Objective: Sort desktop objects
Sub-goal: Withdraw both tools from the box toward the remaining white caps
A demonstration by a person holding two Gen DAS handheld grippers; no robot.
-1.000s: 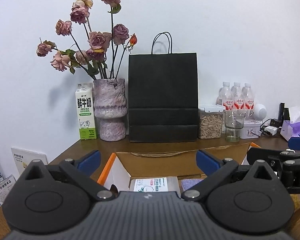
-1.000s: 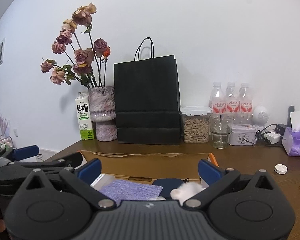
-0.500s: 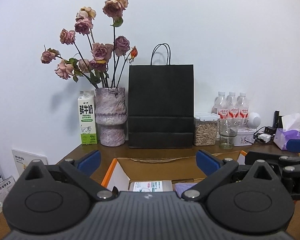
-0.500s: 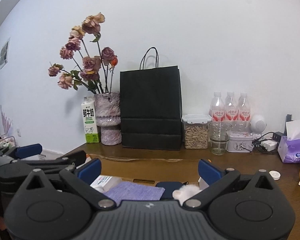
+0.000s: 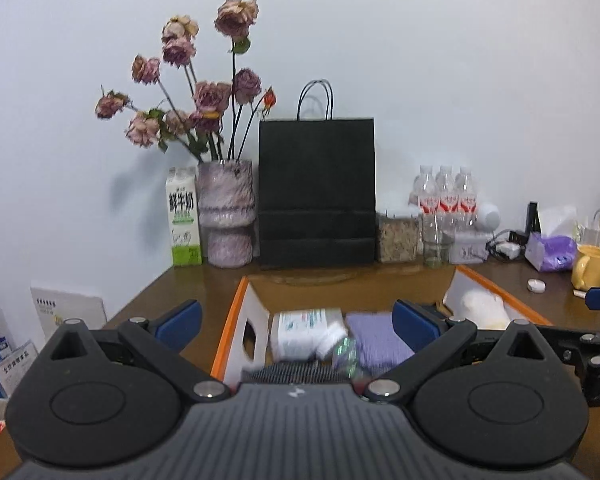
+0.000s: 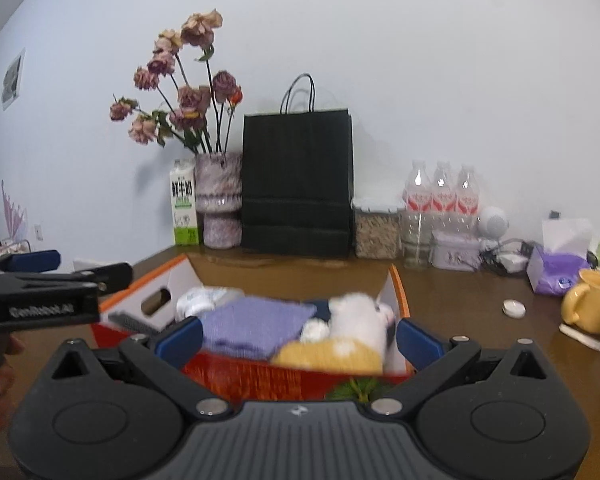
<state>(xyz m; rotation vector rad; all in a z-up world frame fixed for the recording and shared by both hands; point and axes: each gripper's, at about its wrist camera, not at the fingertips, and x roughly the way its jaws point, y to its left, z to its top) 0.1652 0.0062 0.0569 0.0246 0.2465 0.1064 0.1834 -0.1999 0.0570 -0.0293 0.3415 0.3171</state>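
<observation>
An open cardboard box with orange edges sits on the brown desk in front of both grippers. Inside lie a white packet, a purple cloth, a white plush toy and a yellow item. My left gripper is open and empty above the box's near left part. My right gripper is open and empty above the box's near edge. The left gripper also shows at the left of the right wrist view.
A vase of dried roses, a milk carton, a black paper bag, a food jar, water bottles, a tissue box, a yellow mug and a small white disc stand behind and right of the box.
Both grippers have pulled back and risen, so more of the box's inside and the desk's right side shows. Both stay open and empty.
</observation>
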